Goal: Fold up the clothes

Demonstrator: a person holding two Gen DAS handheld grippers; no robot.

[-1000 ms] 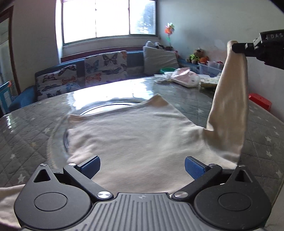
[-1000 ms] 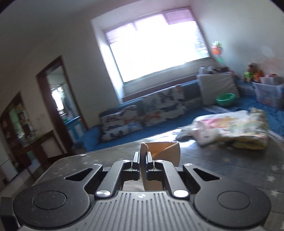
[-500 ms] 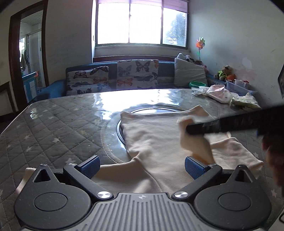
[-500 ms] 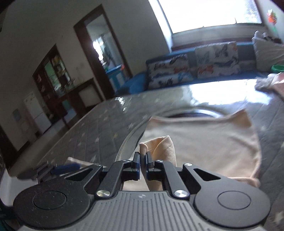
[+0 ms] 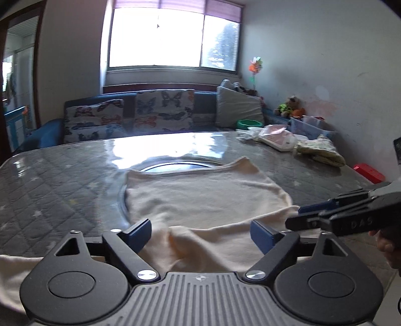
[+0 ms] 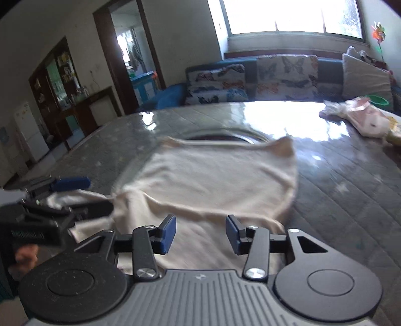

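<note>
Both tongs, left [image 5: 200,234] and right [image 6: 200,234], hang released over the cream garment [image 5: 200,193].

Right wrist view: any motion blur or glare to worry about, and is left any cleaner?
Right wrist view: cream garment is smeared by motion blur, window is blown out, with strong glare on the table. Left wrist view: sharper, though the window is overexposed and glare washes the tabletop; fisheye bends the edges in both.
</note>
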